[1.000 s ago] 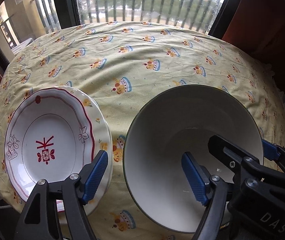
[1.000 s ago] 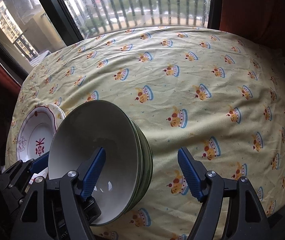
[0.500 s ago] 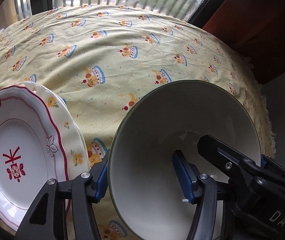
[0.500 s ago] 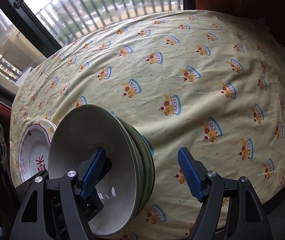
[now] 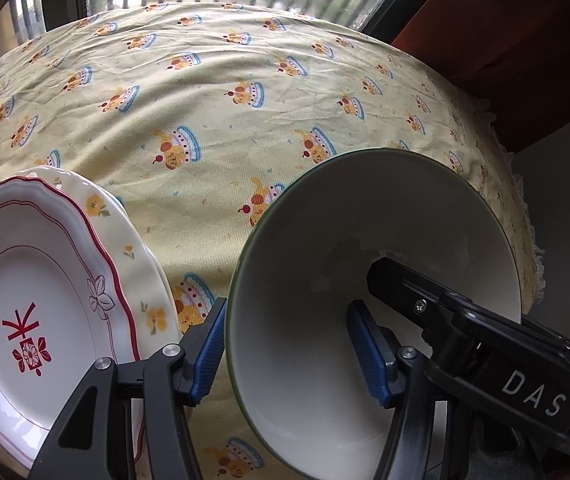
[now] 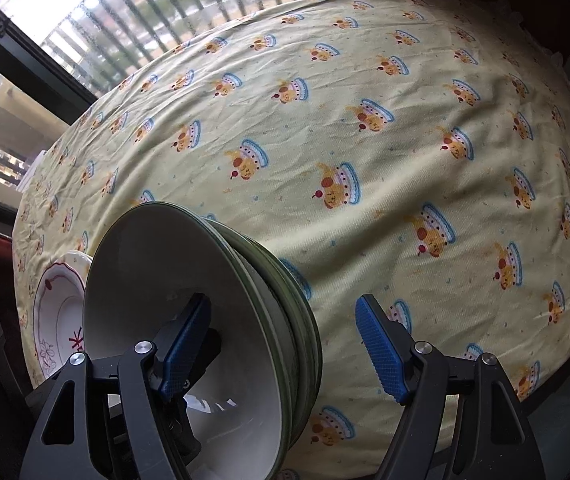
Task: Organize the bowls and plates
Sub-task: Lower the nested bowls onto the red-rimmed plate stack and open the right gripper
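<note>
From my left wrist cam, the left gripper (image 5: 289,348) has just been closing and now straddles the near wall of the white bowl (image 5: 385,216); one blue pad (image 5: 209,344) is outside against the rim, and I can't tell if the inner one presses. Left of the bowl sits a stack of plates (image 5: 45,272) on the yellow tablecloth (image 5: 245,120).

Right wrist cam: right gripper (image 6: 281,348) is released, straddling the bowl stack's (image 6: 189,264) right edge.

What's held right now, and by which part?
Left fingers, just closed, pinch the bowl stack by its rim wall, one inside, one outside. Right fingers straddle it, open.
</note>
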The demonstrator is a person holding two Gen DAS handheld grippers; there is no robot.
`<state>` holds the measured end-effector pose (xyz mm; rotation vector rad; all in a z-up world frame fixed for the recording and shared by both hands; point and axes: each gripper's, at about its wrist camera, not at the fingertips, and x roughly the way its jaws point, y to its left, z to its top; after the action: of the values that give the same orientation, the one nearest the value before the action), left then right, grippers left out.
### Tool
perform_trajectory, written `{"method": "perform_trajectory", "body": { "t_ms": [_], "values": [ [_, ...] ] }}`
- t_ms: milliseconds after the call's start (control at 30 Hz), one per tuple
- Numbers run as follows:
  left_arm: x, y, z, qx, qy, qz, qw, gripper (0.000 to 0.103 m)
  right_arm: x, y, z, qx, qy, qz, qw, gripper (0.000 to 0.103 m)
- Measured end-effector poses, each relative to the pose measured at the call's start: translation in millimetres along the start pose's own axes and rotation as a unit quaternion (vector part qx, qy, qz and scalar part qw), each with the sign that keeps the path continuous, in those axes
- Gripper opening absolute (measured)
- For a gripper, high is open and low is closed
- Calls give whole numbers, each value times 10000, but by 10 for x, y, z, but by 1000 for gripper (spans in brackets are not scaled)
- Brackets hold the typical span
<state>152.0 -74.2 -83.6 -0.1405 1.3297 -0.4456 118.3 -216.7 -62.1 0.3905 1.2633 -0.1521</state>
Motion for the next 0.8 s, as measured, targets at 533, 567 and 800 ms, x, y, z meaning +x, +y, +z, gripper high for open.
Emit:
{"method": "perform_trajectory", "body": {
  "t_ms": [533, 567, 800],
  "values": [
    [-34, -172, -42, -37, -211, 696, 9973, 62, 229, -123, 90, -301, 379, 1251, 9910, 48],
    [-37, -186, -43, -33, -222, 719, 9972, 61, 223, -94, 95, -425, 375, 1251, 9905, 48],
    [-61, -252, -91, -509, -346, 822, 9947, 55, 245, -152, 153, -538, 574, 1483, 9858, 48]
  ]
}}
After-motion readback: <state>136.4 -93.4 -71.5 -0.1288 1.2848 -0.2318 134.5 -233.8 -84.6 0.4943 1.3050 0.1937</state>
